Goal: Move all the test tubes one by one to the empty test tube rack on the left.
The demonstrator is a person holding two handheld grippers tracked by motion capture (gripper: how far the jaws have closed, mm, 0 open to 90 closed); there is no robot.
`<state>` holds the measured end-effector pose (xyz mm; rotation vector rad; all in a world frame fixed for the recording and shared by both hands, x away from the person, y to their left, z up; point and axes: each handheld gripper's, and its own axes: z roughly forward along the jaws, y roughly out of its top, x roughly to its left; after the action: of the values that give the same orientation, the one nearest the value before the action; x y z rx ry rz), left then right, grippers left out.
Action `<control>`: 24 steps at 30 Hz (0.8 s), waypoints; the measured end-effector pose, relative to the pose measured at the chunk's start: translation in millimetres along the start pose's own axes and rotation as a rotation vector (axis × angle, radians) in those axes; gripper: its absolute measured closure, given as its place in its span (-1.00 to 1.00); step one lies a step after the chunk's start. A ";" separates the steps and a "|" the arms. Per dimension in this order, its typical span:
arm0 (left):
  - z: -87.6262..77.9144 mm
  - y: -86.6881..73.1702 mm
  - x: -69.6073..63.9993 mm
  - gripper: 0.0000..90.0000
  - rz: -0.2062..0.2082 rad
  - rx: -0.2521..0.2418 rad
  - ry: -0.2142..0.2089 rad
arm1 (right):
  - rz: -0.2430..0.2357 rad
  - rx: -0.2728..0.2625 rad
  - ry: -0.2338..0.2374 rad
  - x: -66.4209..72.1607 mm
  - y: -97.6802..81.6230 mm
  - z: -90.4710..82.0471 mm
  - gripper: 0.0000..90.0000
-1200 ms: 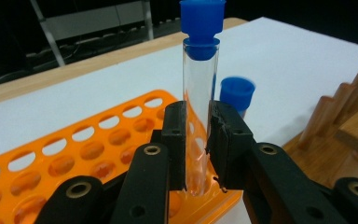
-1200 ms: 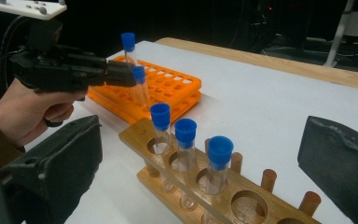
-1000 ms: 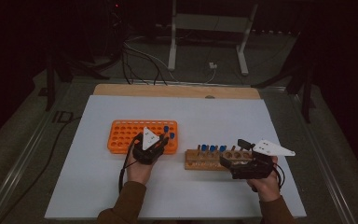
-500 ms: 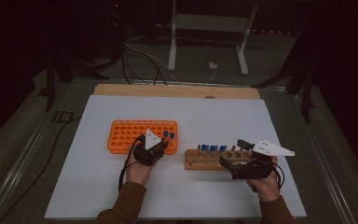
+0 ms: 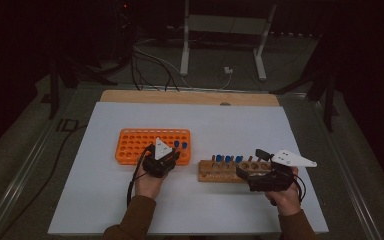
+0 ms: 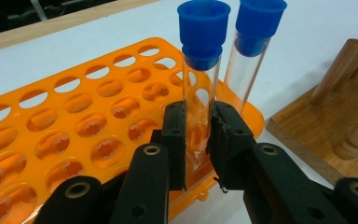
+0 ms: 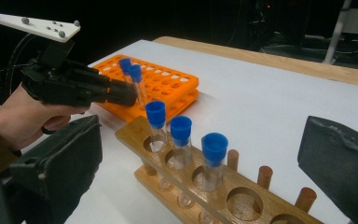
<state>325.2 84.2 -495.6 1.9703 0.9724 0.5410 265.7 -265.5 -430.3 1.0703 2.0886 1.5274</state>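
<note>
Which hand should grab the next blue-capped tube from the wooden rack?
Probably the right. The right gripper is open with the wooden rack and its three blue-capped tubes straight ahead between its jaws. The left gripper is busy, shut on a tube in the orange rack.

You get a dim high view: the room behind the white table sinks into near black, and the table top itself reads a flat grey-blue with hardly any shadows. Your left gripper view is brighter and crisp at the fingertips, where the capped test tube glints faintly; beyond them the orange rack softens slightly. In your right gripper view, the near fingers blur, dark and grainy.
</note>
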 end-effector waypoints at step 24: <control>-37.0 1.1 -12.5 -0.70 -0.070 -0.121 -0.100 | -0.002 0.037 -0.029 -6.2 -3.9 9.2 -0.96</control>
<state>293.2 92.5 -474.7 1.8312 0.9215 0.4475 274.4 -264.5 -438.2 1.0967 2.1052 1.4695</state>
